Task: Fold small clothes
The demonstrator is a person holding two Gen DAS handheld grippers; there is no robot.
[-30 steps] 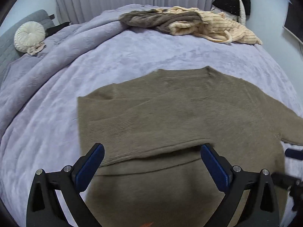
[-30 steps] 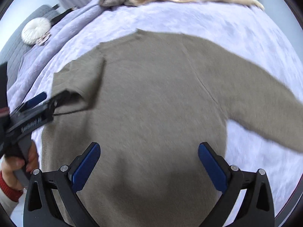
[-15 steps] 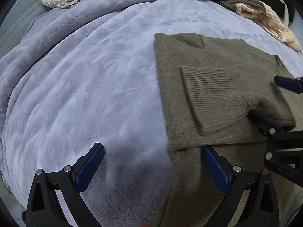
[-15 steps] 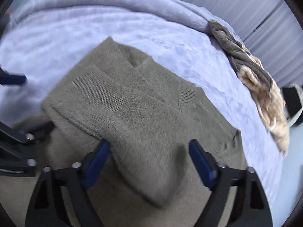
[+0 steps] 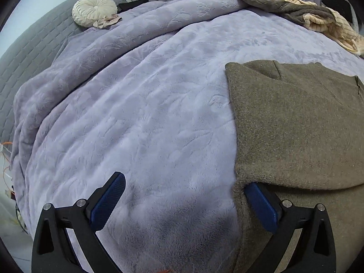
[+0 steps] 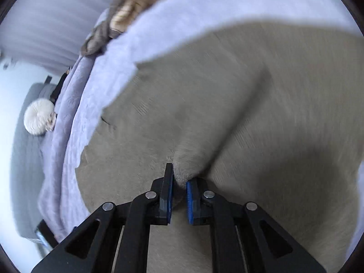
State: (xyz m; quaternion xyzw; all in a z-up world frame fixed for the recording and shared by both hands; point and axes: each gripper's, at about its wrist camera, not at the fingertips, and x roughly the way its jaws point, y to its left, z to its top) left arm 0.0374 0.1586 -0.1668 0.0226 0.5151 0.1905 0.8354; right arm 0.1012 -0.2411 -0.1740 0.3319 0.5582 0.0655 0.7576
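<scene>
- Here, an olive-brown knitted sweater (image 5: pixel 302 122) lies on a bed covered with a lavender plush blanket (image 5: pixel 141 113); in the left wrist view it fills the right side, with a folded layer lying over its lower part.
- The left gripper (image 5: pixel 184 201) hangs low over the blanket with its jaws wide apart and clamped on nothing. Its left finger is over bare blanket; the tip of its right finger is tucked under the edge of the sweater's folded layer.
- The right gripper (image 6: pixel 179 187) points down at the sweater, and its view is blurred. Its jaws are closing, nearly together, with a raised pinch of the sweater's fabric between the blue pads (image 6: pixel 190 200).
- At the far edge of the bed lies a heap of other clothes (image 5: pixel 302 16), brown and cream.
- A round cream cushion (image 5: pixel 94 10) rests on a grey quilted headboard (image 5: pixel 29 52) beside the blanket.
- Pale curtains hang behind the bed.
</scene>
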